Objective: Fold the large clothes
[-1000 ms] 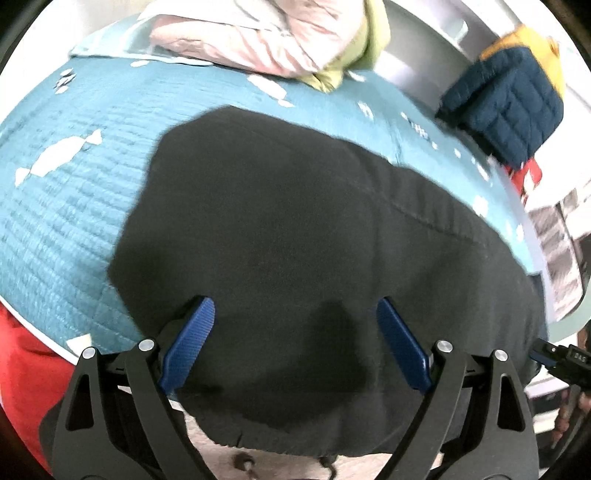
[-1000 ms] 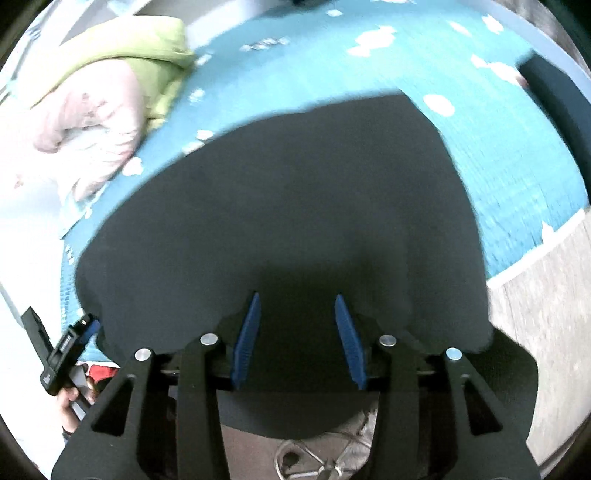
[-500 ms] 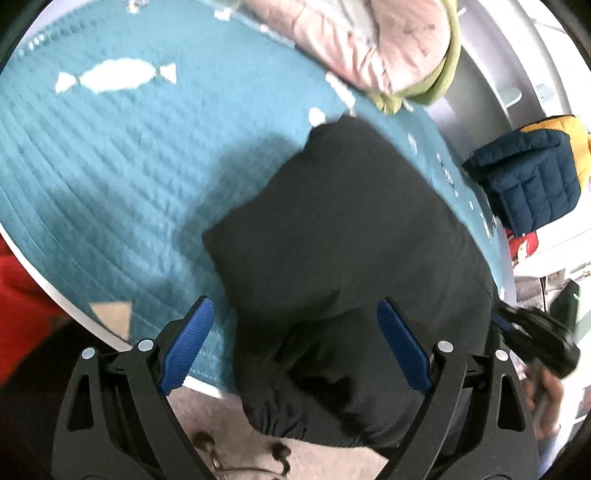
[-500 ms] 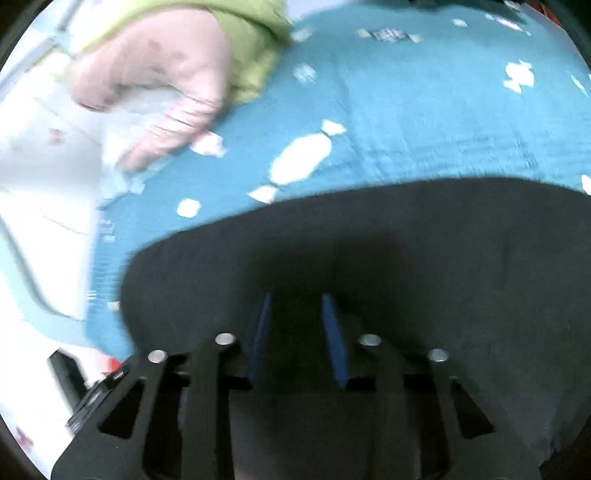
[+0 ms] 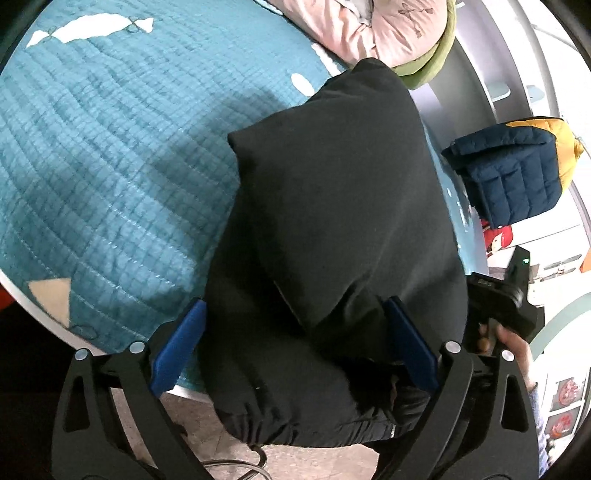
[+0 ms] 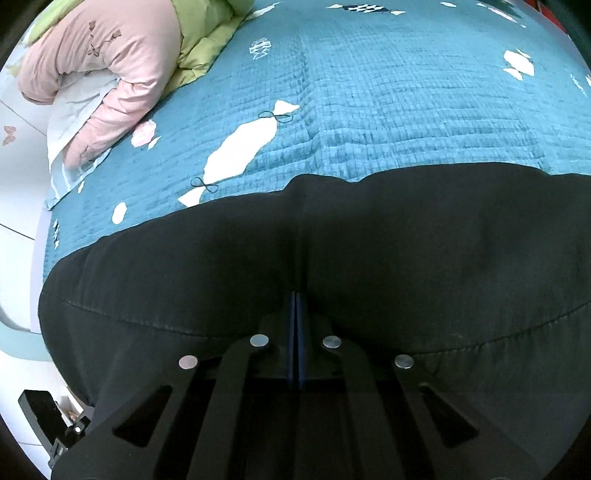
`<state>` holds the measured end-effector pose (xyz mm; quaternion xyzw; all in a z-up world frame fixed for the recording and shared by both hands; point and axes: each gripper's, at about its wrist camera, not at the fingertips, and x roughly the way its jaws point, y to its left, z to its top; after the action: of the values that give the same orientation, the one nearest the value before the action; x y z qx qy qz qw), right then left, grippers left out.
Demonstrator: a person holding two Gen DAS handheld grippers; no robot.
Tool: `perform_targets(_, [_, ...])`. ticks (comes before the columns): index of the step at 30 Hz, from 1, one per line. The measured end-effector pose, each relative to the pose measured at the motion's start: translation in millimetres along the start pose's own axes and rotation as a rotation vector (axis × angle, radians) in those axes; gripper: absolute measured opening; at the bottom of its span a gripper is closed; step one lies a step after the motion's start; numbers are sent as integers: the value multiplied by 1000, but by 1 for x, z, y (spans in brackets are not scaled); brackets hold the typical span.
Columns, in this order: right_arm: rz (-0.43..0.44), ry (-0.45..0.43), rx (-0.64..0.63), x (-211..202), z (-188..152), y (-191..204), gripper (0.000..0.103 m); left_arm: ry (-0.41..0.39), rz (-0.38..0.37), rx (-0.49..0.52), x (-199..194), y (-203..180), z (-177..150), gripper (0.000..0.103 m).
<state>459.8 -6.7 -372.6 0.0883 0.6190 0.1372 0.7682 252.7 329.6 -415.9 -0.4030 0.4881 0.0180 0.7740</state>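
The left wrist view takes in the black garment [image 5: 332,229] nearly whole; the right wrist view sees only one broad band of it [image 6: 332,266] close under the camera, with a stitched seam running across the cloth. Only the left view shows the gathered, elasticated edge [image 5: 295,424] hanging past the bed's rim over the floor, a cable [image 5: 236,465] lying on that floor, a navy-and-yellow puffer jacket [image 5: 517,173] off to the right, and the person's hand [image 5: 506,343] on the other gripper's handle. Only the right view shows the pale pillowcase [image 6: 70,122] under the pink quilt [image 6: 107,62].

The garment lies on a teal quilted bedspread [image 5: 110,147] patterned with white candy shapes; pink and green bedding [image 5: 406,33] is bunched at the far end; a grey bed frame [image 5: 461,85] runs beyond it.

In the left view the garment's long axis runs from the near rim away toward the bedding, folded corner far, gathered edge near.

The left gripper [image 5: 295,347] stands wide and its jaws are opening, the cloth between them but not pinched; the right gripper [image 6: 296,332] is clamped tight on a pinch of the black garment, blue pads [image 6: 291,332] together.
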Motion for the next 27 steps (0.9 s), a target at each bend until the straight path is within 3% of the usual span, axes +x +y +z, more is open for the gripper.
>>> perform_targets(4, [64, -9, 66, -18, -13, -4, 0, 58, 56, 5, 16, 8, -7, 95])
perform_targets(9, [266, 100, 140, -48, -54, -4, 6, 50, 58, 18, 18, 6, -6, 95])
perform_targets(11, [268, 142, 140, -43, -82, -2, 0, 49, 54, 23, 19, 6, -7, 95])
perform_targets(14, [297, 154, 243, -13, -107, -22, 0, 50, 59, 42, 22, -3, -5, 95])
perform_targets(17, [312, 146, 273, 10, -106, -32, 0, 51, 58, 49, 23, -8, -6, 95])
perform_targets(21, [248, 126, 192, 3, -101, -16, 0, 61, 33, 1, 18, -4, -11, 95])
perform_targets(27, [329, 150, 302, -12, -131, -25, 0, 76, 25, -77, 18, 5, -17, 97])
